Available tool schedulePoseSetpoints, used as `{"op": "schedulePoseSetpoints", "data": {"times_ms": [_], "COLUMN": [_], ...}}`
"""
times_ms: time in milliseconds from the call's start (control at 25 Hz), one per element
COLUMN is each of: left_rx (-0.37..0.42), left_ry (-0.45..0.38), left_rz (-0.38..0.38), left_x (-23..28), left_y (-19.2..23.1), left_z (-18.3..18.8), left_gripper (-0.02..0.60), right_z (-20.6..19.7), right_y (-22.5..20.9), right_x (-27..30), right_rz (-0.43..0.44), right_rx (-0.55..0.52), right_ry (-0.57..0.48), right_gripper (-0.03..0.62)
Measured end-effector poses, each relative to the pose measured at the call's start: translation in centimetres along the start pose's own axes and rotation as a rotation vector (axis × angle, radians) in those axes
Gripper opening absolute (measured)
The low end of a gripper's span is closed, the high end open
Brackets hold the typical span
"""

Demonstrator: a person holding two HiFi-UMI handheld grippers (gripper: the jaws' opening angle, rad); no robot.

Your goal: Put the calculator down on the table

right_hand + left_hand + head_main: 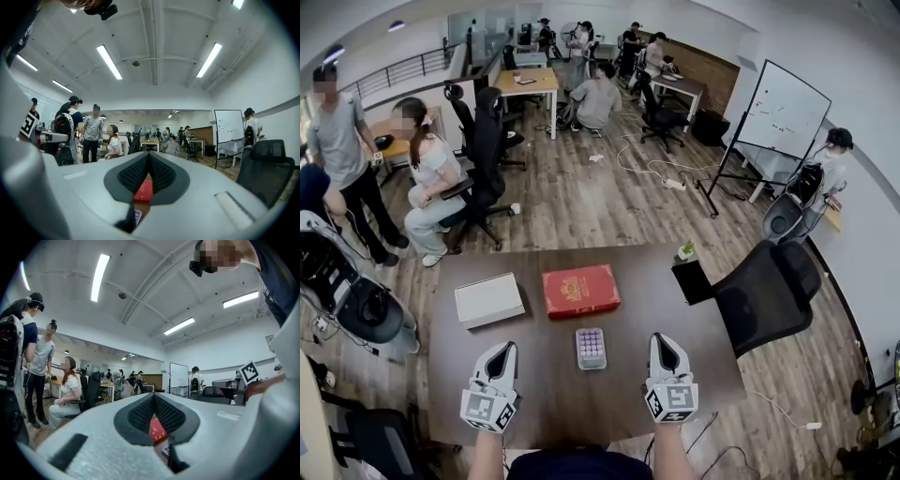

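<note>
The calculator (591, 348), small and pale with purple keys, lies flat on the brown table (712, 356), midway between my two grippers. My left gripper (502, 349) hovers level to its left, jaws shut and empty. My right gripper (661, 339) is to the calculator's right, also shut with nothing held. In the left gripper view the left gripper (153, 397) has its pads meeting at the tips, and a corner of the calculator (165, 451) shows below them. The right gripper (148, 154) looks the same in its own view, with a sliver of the calculator (136, 216) underneath.
A red book (580, 290) lies just beyond the calculator and a white box (488, 299) to its left. A black office chair (766, 292) stands at the table's right corner. People sit and stand further off in the room, and a whiteboard (783, 110) stands at right.
</note>
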State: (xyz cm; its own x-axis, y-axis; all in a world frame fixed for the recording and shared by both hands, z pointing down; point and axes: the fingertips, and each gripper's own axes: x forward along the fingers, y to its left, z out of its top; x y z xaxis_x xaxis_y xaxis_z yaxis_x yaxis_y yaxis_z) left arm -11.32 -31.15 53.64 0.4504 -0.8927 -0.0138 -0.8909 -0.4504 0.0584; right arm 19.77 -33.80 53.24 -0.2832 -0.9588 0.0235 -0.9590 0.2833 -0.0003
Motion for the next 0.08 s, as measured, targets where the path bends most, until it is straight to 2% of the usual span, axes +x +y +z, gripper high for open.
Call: {"op": "schedulePoseSetpoints", "data": {"times_ms": [80], "left_rx": [-0.001], "left_ry": [0.007], "left_rz": [0.012], "left_x": [0.15], "left_y": [-0.09], "left_z": [-0.09], "left_gripper": [-0.005], "right_z": [0.03], "right_y": [-0.52], "right_x": [-0.13], "right_rz": [-0.001], "right_rx": [0.0], "right_ry": [0.0], "right_gripper": [0.011]}}
